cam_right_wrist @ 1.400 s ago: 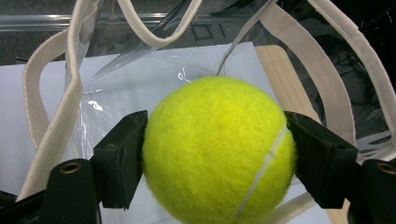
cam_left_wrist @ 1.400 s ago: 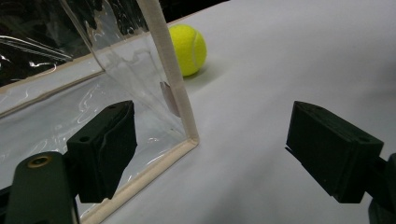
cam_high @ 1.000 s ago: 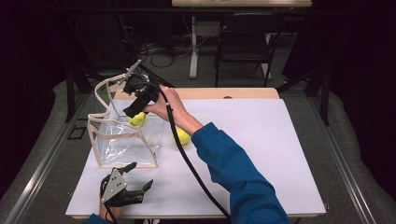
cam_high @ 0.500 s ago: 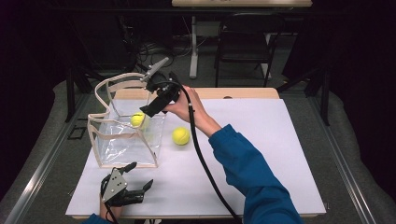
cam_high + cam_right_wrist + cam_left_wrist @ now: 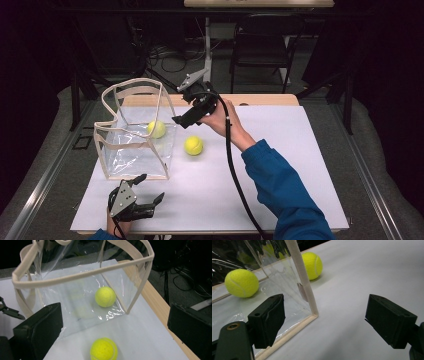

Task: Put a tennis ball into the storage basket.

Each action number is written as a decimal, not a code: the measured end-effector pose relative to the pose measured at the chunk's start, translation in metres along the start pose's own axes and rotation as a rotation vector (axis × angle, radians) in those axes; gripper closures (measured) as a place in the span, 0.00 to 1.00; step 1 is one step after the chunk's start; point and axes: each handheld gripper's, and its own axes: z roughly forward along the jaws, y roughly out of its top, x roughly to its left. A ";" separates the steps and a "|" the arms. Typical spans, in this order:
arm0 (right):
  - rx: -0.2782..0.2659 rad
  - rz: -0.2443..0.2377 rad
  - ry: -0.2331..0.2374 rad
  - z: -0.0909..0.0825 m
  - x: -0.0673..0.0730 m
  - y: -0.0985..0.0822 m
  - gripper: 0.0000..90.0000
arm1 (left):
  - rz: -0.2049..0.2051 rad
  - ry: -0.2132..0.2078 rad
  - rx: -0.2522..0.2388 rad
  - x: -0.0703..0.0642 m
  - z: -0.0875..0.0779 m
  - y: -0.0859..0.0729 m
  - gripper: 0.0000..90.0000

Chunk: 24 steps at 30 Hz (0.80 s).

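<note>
Tennis ball (image 5: 193, 145) outside the bag rests on the tabletop (image 5: 280, 165) just below the right tool (image 5: 176, 119), clear of its jaws, which have just been opening and now stand wide apart and empty. Second tennis ball (image 5: 156, 129) lies inside the clear bag (image 5: 135, 150), beyond the first. Left tool (image 5: 150, 189) rests on the tabletop at the bag's near corner, jaws wide apart, holding nothing.

One yellow tennis ball (image 5: 156, 129) sits inside the clear bag (image 5: 135, 150); the other ball (image 5: 193, 145) lies just below my right gripper (image 5: 179, 120).
</note>
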 end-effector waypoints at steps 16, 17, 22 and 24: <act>0.042 0.028 0.001 0.003 -0.004 -0.043 0.00 | 0.001 0.005 0.006 0.000 0.001 0.000 0.18; 0.042 0.030 -0.001 0.003 -0.005 -0.046 0.00 | 0.002 0.005 0.002 0.000 0.001 0.000 0.18; 0.044 0.042 0.004 0.005 -0.004 -0.053 0.00 | 0.006 0.003 0.001 0.000 0.001 0.001 0.18; 0.044 0.041 0.003 0.005 -0.002 -0.055 0.00 | 0.007 0.002 0.005 0.000 0.001 0.000 0.18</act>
